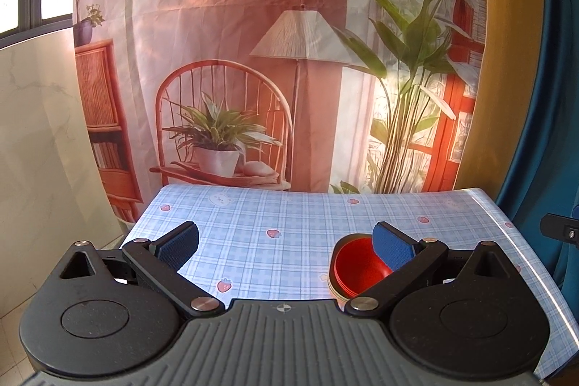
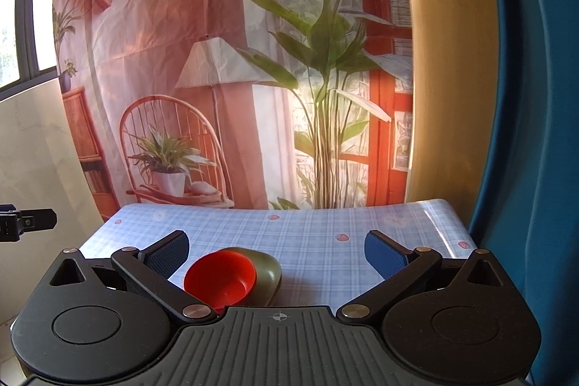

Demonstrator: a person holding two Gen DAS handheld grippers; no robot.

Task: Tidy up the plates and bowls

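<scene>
A red bowl sits nested in an olive-green dish on the blue checked tablecloth. In the left wrist view the same red bowl lies low and to the right, partly behind my right fingertip pad, with a pale rim of the dish under it. My left gripper hangs open above the cloth with nothing between its fingers. My right gripper is open too, and the bowl lies just inside its left finger, below the jaws.
A printed fabric backdrop hangs right behind the table's far edge. A blue curtain borders the right side, a marble wall and window the left. The other gripper's tip shows at the left edge. The cloth carries small strawberry prints.
</scene>
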